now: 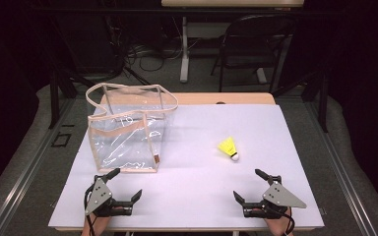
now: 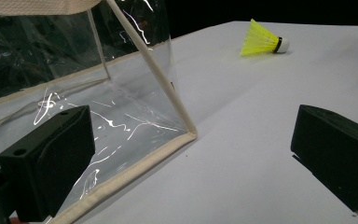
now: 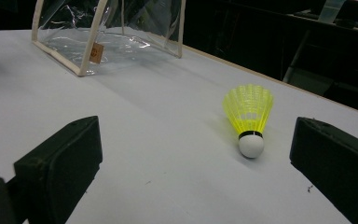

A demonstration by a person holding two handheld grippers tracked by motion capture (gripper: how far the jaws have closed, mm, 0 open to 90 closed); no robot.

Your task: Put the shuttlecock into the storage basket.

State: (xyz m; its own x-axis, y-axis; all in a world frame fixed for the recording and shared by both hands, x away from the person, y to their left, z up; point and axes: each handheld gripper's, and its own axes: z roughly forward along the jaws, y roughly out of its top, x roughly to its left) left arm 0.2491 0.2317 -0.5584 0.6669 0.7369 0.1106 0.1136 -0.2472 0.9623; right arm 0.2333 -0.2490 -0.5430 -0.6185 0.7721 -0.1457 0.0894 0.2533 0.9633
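Observation:
A yellow shuttlecock (image 1: pixel 229 147) with a white cork tip lies on its side right of the table's middle. It also lies ahead of the right gripper's jaws, shuttlecock (image 3: pixel 248 117), and far off in the left gripper view, shuttlecock (image 2: pixel 261 41). A clear plastic bag (image 1: pixel 128 128) with beige trim stands upright and open-topped at the left. My left gripper (image 1: pixel 126 184) rests open near the front edge, just in front of the bag (image 2: pixel 98 107). My right gripper (image 1: pixel 249 183) rests open at the front right, a short way behind the shuttlecock. Both grippers hold nothing.
The white table top (image 1: pixel 192 196) stretches between the two grippers. Beyond the table's far edge stand a black chair (image 1: pixel 256 44) and a desk leg (image 1: pixel 184 49) with cables on the floor. A small brown tag hangs on the bag (image 3: pixel 107 37).

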